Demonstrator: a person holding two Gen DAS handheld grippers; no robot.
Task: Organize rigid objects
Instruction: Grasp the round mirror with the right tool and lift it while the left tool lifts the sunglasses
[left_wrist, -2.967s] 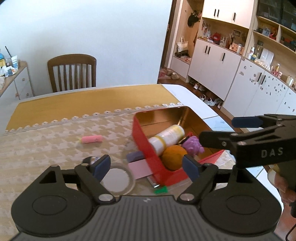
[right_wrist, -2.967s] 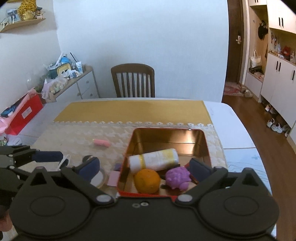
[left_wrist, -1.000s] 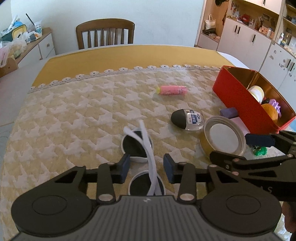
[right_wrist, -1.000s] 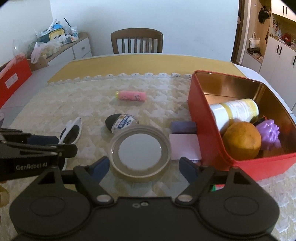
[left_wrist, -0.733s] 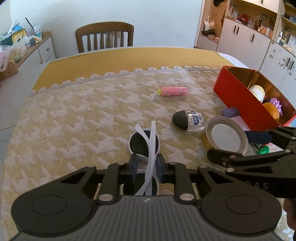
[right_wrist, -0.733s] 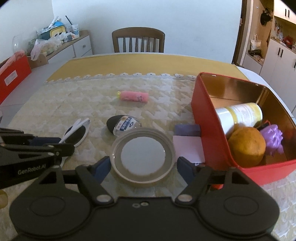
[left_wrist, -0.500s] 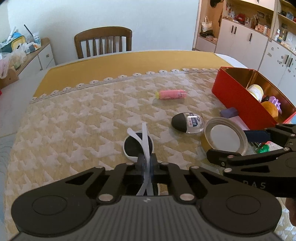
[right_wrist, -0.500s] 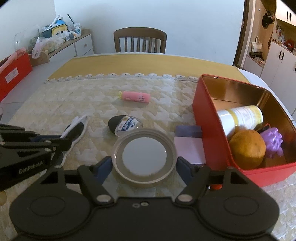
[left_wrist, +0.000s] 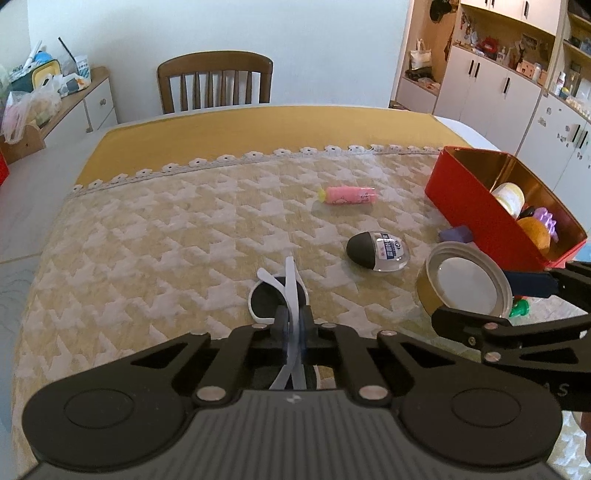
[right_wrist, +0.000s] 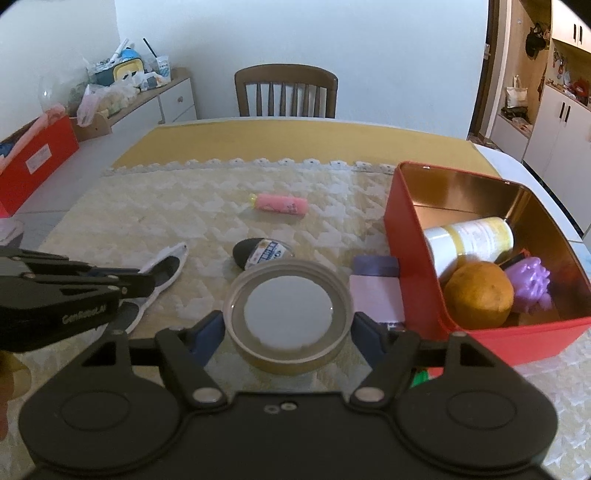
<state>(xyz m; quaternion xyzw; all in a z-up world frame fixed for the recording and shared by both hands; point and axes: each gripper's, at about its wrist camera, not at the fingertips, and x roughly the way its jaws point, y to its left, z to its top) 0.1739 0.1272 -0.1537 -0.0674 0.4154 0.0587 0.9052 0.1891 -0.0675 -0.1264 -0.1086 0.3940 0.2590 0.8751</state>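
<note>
Sunglasses (left_wrist: 280, 295) with a white plastic frame and dark oval lenses lie folded on the woven houndstooth tablecloth (left_wrist: 166, 236), and the left gripper (left_wrist: 293, 325) has its jaws pinched tight on the thin white temple arms, which cross between the pads. One lens shows ahead of the fingertips; the other is mostly hidden under the gripper body.

To the right a round lid (right_wrist: 288, 314), metal-rimmed with a pale flat centre, sits between the blue pads of the right gripper (right_wrist: 288, 332). Its jaws stand wide on either side of the lid; whether the pads actually press the rim cannot be told.

Beyond the lid rests a smooth black egg-shaped case with a clear labelled half (right_wrist: 260, 253), and farther off a pink cylindrical tube (right_wrist: 282, 204) lies on its side. A red rectangular tin (right_wrist: 410, 266) with a shiny gold interior stands at the right, holding a cream-and-yellow bottle (right_wrist: 469, 240), an orange (right_wrist: 478, 295) with dimpled skin, and a knobbly purple toy (right_wrist: 530, 282). A lilac card (right_wrist: 373, 297) and a purple block (right_wrist: 375, 265) lie against the tin's near wall.
</note>
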